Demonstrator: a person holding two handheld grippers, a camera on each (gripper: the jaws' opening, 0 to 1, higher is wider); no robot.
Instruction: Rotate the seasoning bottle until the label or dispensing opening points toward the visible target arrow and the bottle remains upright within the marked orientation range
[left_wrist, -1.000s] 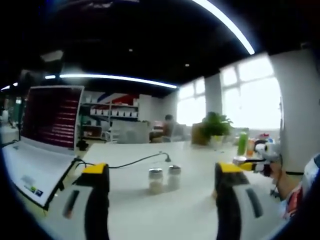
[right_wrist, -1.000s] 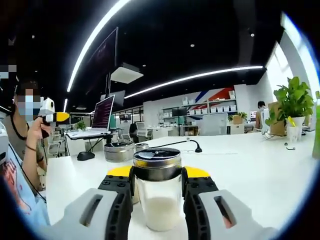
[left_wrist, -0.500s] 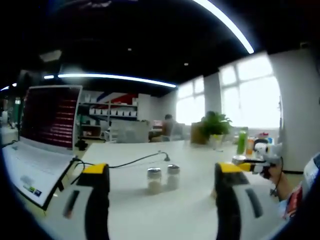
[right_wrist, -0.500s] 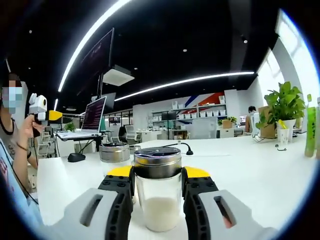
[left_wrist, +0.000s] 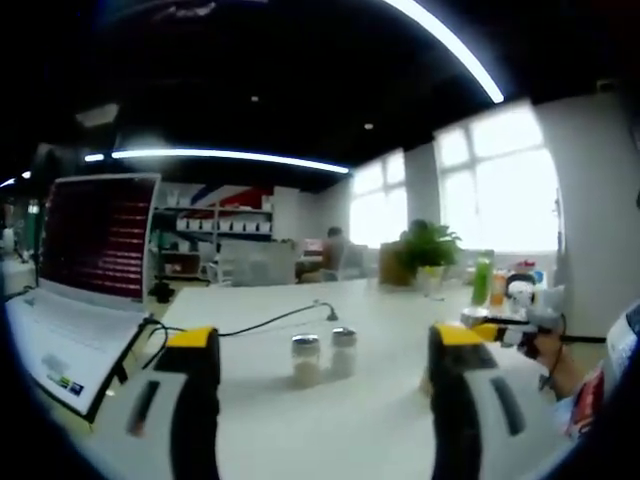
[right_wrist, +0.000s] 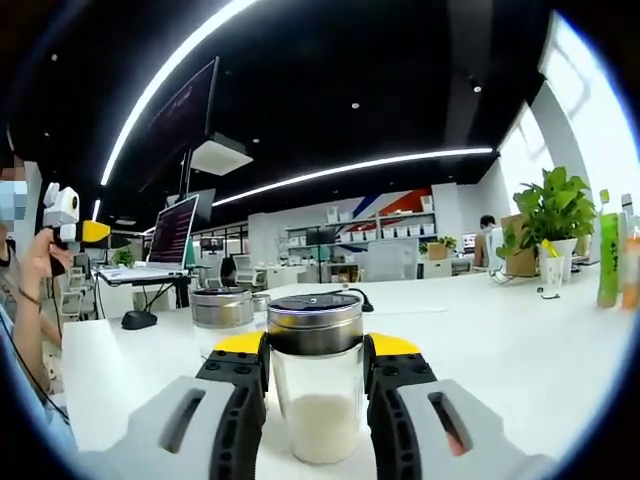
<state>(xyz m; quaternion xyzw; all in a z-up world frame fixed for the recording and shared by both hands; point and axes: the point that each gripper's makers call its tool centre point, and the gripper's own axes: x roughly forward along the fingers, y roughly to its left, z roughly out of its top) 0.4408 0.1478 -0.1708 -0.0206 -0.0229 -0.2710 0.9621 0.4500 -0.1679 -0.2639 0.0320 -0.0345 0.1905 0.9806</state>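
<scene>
both jaws of the right gripper pinched the seasoning bottle upright; a hasty twist risked tipping it. left gripper gaped wide, empty, above the table.

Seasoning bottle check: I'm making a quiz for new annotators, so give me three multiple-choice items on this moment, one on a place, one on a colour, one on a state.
1. Where does the seasoning bottle stand?
A. Between the right gripper's jaws
B. On the laptop
C. Beside the potted plant

2. What colour are the tips of the right gripper?
A. Red
B. Yellow
C. Blue

3. How is the left gripper?
A. Shut on a bottle
B. Shut on a cable
C. Open, holding nothing

Answers:
1. A: in the right gripper view the jaws press on both sides of the glass.
2. B: yellow tips flank the bottle's metal cap.
3. C: in the left gripper view its jaws stand wide apart, with two small shakers far off on the white table.
</scene>
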